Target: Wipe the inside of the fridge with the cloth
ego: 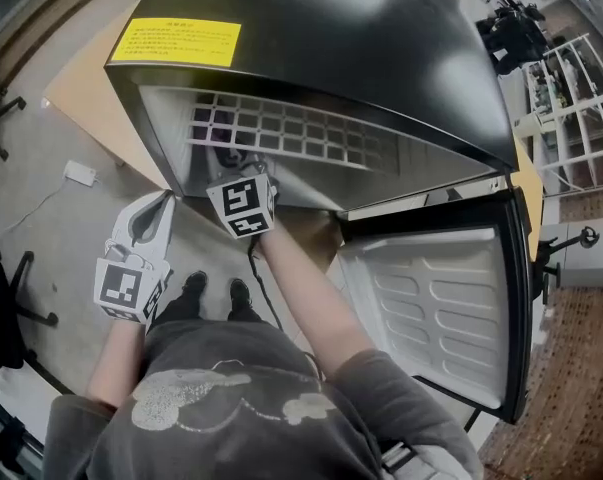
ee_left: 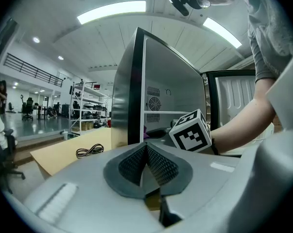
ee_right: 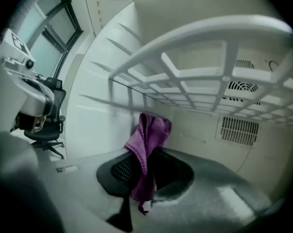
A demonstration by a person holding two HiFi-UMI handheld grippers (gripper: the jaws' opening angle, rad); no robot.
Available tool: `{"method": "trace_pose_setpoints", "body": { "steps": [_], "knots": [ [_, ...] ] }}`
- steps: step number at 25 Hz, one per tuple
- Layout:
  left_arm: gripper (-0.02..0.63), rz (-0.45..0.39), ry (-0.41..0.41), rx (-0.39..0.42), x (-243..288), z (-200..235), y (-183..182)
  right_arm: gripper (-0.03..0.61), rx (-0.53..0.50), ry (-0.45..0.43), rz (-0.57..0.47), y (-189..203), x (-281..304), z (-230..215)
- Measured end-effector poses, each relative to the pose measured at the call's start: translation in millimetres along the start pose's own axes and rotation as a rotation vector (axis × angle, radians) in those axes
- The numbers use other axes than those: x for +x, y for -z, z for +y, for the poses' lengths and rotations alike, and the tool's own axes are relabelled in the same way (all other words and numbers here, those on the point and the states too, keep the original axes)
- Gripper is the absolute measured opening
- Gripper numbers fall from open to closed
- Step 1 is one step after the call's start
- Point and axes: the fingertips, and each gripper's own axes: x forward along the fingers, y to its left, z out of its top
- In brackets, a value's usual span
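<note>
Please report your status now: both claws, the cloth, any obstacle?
Right claw shut on purple cloth, inside fridge. Left claw shut, empty, outside. Wire shelf just overhead.

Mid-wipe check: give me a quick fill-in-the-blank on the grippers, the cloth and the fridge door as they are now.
1. The right gripper is shut on the ____ fuzzy cloth.
2. It holds that cloth below the white wire shelf, ____ the black fridge.
3. The left gripper is ____ and holds nothing.
4. The fridge's white-lined door stands ____.

Missing words: purple; inside; shut; open.
</note>
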Motion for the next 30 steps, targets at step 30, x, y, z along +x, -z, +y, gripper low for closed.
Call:
{"method": "trace_pose_setpoints", "body": {
  "steps": [30],
  "knots": [
    [0.018, 0.009, -0.014, -0.006, 17.9, -21.4, 13.3, 0.043, 0.222, -0.122, 0.076, 35.5, -43.9, 38.9]
  ]
}}
